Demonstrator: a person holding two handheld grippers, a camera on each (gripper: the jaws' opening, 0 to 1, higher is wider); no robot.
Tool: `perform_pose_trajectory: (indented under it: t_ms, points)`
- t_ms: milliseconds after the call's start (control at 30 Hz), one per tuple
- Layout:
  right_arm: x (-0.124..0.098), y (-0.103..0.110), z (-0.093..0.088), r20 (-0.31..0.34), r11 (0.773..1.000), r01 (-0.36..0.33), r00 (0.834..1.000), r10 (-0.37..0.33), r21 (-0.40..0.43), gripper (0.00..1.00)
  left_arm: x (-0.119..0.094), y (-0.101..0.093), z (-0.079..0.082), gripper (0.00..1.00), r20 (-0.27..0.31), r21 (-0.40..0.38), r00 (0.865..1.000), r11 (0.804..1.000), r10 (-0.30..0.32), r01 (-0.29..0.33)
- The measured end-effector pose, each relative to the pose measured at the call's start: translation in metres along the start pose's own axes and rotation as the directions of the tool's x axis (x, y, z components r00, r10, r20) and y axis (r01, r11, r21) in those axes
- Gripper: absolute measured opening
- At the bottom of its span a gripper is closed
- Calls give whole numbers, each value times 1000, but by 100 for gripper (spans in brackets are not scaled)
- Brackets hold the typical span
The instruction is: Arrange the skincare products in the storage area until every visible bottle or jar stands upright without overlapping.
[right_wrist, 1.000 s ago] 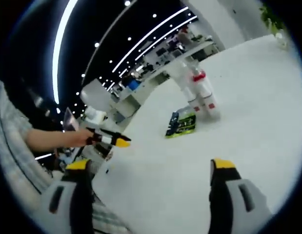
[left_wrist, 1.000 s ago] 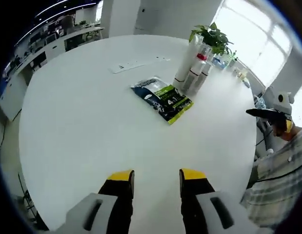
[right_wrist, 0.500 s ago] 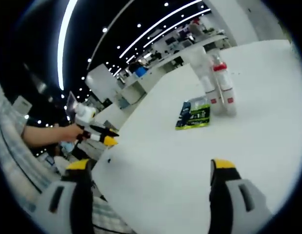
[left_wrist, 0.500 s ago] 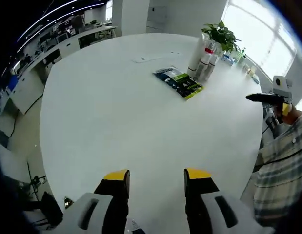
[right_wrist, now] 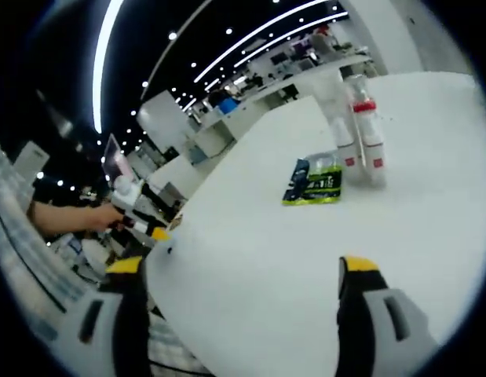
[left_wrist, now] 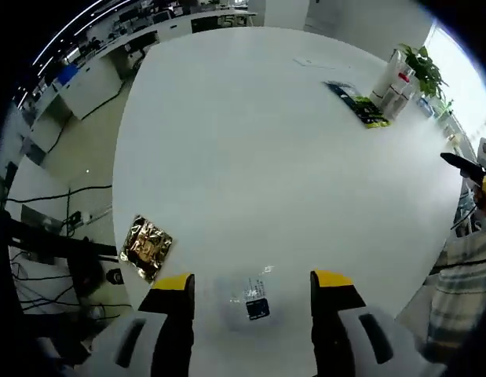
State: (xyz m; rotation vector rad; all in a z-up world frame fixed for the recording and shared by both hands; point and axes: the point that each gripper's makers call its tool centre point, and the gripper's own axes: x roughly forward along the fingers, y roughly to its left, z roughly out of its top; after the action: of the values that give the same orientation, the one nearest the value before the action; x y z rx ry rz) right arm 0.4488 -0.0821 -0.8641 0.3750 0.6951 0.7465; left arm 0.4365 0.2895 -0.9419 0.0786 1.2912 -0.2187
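Down at the near edge of the left gripper view, the left claw [left_wrist: 252, 281] hangs wide apart and empty over the round white worktop [left_wrist: 250, 157], yellow tips spread, and right between them lies a small clear sachet [left_wrist: 253, 298] with a dark label, flat on the white surface. Just off to the left of it, near the worktop's rim, a crinkled gold foil packet [left_wrist: 147, 248] lies flat too. Over in the right gripper view the right claw [right_wrist: 246, 271] is also spread wide with nothing between its jaws, hovering above bare worktop [right_wrist: 305, 259]. At the left of that view a person's hand [right_wrist: 101, 216] holds the other gripper out past the worktop's edge. Moving up the surface, there is a long open stretch of white, then a dark blue and green flat pack [right_wrist: 314, 181] lying on its side; in the left gripper view the same flat pack [left_wrist: 356, 104] sits well away toward the far rim. Just beside it stand the skincare bottles [right_wrist: 360, 141], tall, pale, upright and close together, one with a red cap; from the left gripper view the bottles [left_wrist: 392, 80] are small and hard to count. Behind them a green potted plant [left_wrist: 423, 67] rises at the worktop's far edge, with office desks beyond.
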Motion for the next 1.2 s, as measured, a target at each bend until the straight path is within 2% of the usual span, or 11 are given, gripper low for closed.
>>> perform_pose_trajectory:
  t_ms: [133,233,367,467,567,867,1000,1067,1200]
  points:
    - [0,0,0,-2,1000,2,1000,-2,-1,99,4,2,-10,61,-14,-44,1000,999,11,-12]
    - [-1,-2,-2,-6,1000,9,1000,-9,0,99,10,-2,-20,61,-45,-72,999,997,4,-7]
    - [-3,-4,-6,-17,1000,20,1000,-20,7,99,17,-7,-25,59,-67,-58,998,998,6,-10]
    - [-5,-5,-8,-19,1000,27,999,-27,9,99,19,-5,-29,58,-90,-12,996,999,29,-30]
    - [-8,-9,-10,-21,999,42,999,-41,13,99,23,-1,-30,54,-93,3,995,999,43,-43]
    - [-15,-15,-14,-13,998,63,998,-62,30,99,26,3,-30,53,-99,-21,994,998,49,-51]
    - [-13,-14,-16,-17,997,64,998,-64,46,99,25,-1,-31,47,-90,-21,995,999,46,-48]
    - [-12,-14,-14,-7,997,63,998,-63,51,99,25,-3,-32,41,-94,8,995,999,40,-39]
    - [-7,-10,-16,-15,997,60,998,-59,50,99,26,-1,-31,40,-90,5,995,999,42,-41]
